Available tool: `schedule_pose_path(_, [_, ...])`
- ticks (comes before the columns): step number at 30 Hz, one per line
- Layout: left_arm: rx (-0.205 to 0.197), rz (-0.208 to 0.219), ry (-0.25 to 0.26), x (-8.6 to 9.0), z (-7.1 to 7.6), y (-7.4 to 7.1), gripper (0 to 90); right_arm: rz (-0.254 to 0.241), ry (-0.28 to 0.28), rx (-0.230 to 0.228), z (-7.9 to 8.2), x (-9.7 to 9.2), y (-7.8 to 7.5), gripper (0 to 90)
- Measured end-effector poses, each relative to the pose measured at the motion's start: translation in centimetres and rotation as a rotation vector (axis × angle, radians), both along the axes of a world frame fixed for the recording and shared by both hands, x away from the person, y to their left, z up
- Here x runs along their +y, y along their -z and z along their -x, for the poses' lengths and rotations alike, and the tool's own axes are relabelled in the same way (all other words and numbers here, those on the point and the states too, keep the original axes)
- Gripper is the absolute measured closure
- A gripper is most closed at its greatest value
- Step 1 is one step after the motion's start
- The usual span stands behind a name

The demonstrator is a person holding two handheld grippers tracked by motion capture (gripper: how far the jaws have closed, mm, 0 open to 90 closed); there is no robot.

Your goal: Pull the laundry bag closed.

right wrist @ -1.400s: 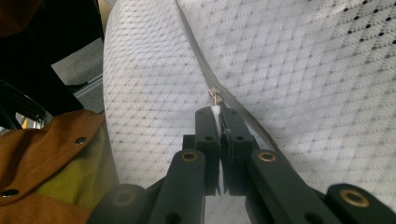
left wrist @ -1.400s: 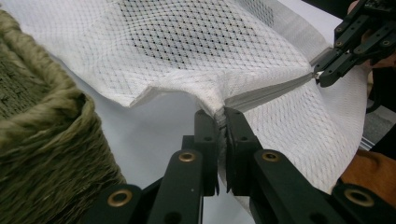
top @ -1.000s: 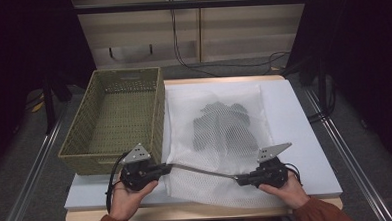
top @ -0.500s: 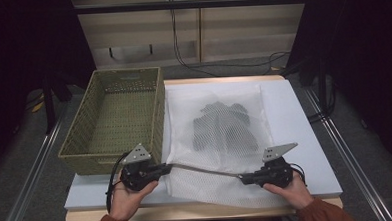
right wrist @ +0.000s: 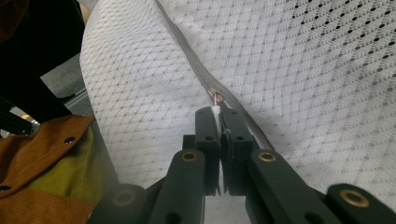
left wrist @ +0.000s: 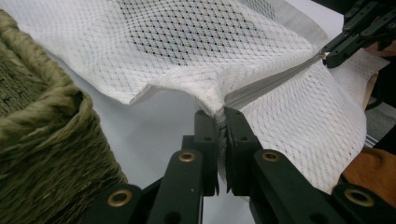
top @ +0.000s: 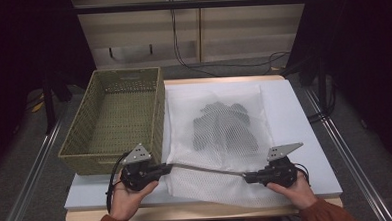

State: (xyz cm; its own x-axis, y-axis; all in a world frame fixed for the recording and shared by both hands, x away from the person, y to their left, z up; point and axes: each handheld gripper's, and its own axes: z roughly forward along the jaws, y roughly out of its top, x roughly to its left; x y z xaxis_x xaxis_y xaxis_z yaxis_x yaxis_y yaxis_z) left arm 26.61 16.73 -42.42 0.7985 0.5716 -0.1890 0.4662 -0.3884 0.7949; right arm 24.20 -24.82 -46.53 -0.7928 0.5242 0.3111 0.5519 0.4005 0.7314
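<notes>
Left of the white mesh laundry bag (top: 220, 139) sits a green woven basket (top: 114, 119), and it has nothing in it. Both lie on the white table (top: 305, 131). Just beside the near corner of the basket, the left gripper (top: 161, 168) has its jaws pinched tight on the left end of the bag's zipper edge. You can see the bunched cloth squeezed between its black jaws in the left gripper view (left wrist: 222, 116). From there the grey zipper (top: 206, 169) runs in a straight line across the near side of the bag, from left to right, pulled tight like a string. Behind the zipper, in the middle of the bag, a dark piece of clothing (top: 224, 124) shows through the mesh. At the right end of the zipper, the right gripper (top: 248, 177) has its jaws shut on the little white pull tab (right wrist: 215, 112), with the metal slider (right wrist: 215, 95) just past the jaw tips. So the zipper's long line lies between the two grippers, and the right hand is the one at the slider. I think the next move is to slide the tab along that line toward the left gripper, while the left one holds the bag still.
</notes>
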Motion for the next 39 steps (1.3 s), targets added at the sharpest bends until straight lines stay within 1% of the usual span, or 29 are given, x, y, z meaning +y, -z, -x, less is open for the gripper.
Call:
schedule_pose_path(3, [-0.002, -0.005, -0.001, 0.0, 0.0, 0.0, 85.2, 0.004, 0.005, -0.002, 0.1, -0.1, 0.0, 87.7])
schedule_pose_path(6, [-0.001, -0.004, -0.005, 0.1, 0.0, 0.0, 85.2, -0.003, 0.013, -0.003, 0.0, -0.4, -0.2, 87.7])
schedule_pose_path(7, [0.001, 0.002, 0.002, 0.1, 0.0, 0.0, 85.2, -0.002, 0.017, -0.005, 0.0, -0.6, -0.2, 87.7])
schedule_pose_path(9, [0.0, 0.003, 0.003, 0.1, 0.0, 0.0, 85.2, -0.004, 0.02, -0.004, 0.0, -0.8, -0.2, 87.7])
schedule_pose_path(11, [0.001, -0.01, -0.003, 0.1, 0.0, 0.0, 85.2, -0.002, 0.025, -0.004, 0.1, -0.9, -0.1, 87.7])
schedule_pose_path(13, [0.004, 0.001, 0.002, 0.1, 0.0, 0.0, 85.2, -0.003, 0.029, 0.002, 0.2, -1.0, -0.1, 87.7])
schedule_pose_path(14, [0.001, -0.008, -0.002, 0.1, 0.0, 0.0, 85.2, -0.007, 0.032, 0.0, 0.2, -1.1, -0.1, 87.7])
schedule_pose_path(16, [0.005, 0.0, 0.004, 0.1, 0.0, 0.0, 85.2, -0.005, 0.035, -0.001, 0.2, -1.2, -0.2, 87.7])
schedule_pose_path(17, [0.0, -0.001, 0.001, 0.1, 0.0, 0.0, 85.2, -0.008, 0.034, -0.001, 0.2, -1.2, -0.1, 87.7])
schedule_pose_path(26, [0.004, 0.007, 0.002, 0.3, 0.1, 0.0, 85.2, -0.007, 0.044, -0.004, 0.2, -1.4, -0.1, 87.7])
schedule_pose_path(28, [0.005, 0.0, -0.004, 0.3, 0.1, 0.0, 85.2, -0.007, 0.047, -0.005, 0.2, -1.5, -0.1, 87.7])
schedule_pose_path(33, [0.004, 0.004, 0.001, 0.3, 0.1, 0.0, 85.2, -0.006, 0.051, -0.003, 0.2, -1.5, -0.1, 87.7])
schedule_pose_path(39, [0.004, -0.002, -0.003, 0.2, 0.1, 0.0, 85.2, -0.004, 0.052, -0.006, 0.2, -1.6, -0.2, 87.7])
